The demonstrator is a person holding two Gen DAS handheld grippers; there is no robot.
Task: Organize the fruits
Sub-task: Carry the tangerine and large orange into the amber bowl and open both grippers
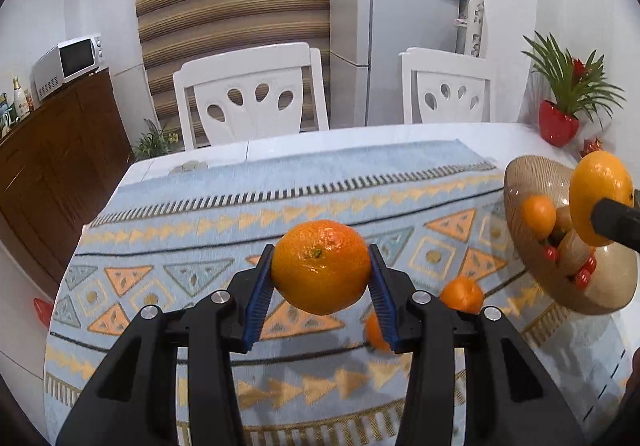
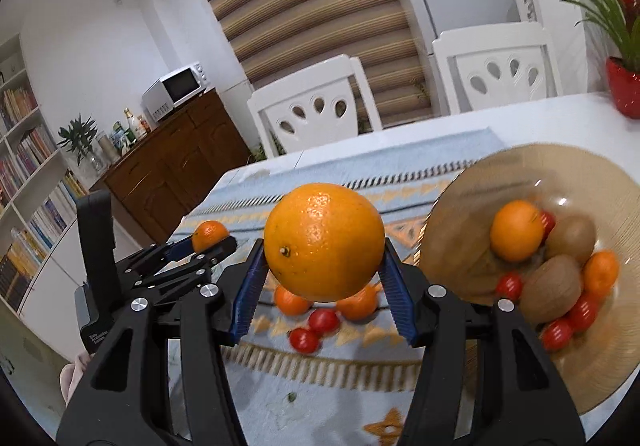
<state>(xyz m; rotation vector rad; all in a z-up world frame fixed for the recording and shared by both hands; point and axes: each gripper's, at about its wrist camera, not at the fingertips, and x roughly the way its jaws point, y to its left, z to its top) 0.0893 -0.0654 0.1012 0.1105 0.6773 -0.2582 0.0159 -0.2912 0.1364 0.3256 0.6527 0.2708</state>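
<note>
Left tongs pinch a mandarin; right tongs pinch an orange, both held above the desk. Risks: round fruit slipping from the pads; arms colliding at the bowl near the desk's right edge.

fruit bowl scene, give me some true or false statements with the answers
1. Each gripper grips an orange fruit. True: the left gripper holds a mandarin, the right gripper an orange.
2. The bowl is empty. False: it holds kiwis, tomatoes and orange fruit.
3. Two tomatoes lie on the cloth. True.
4. The held orange rests in the bowl. False: it is off the cloth, beside the bowl.
</note>
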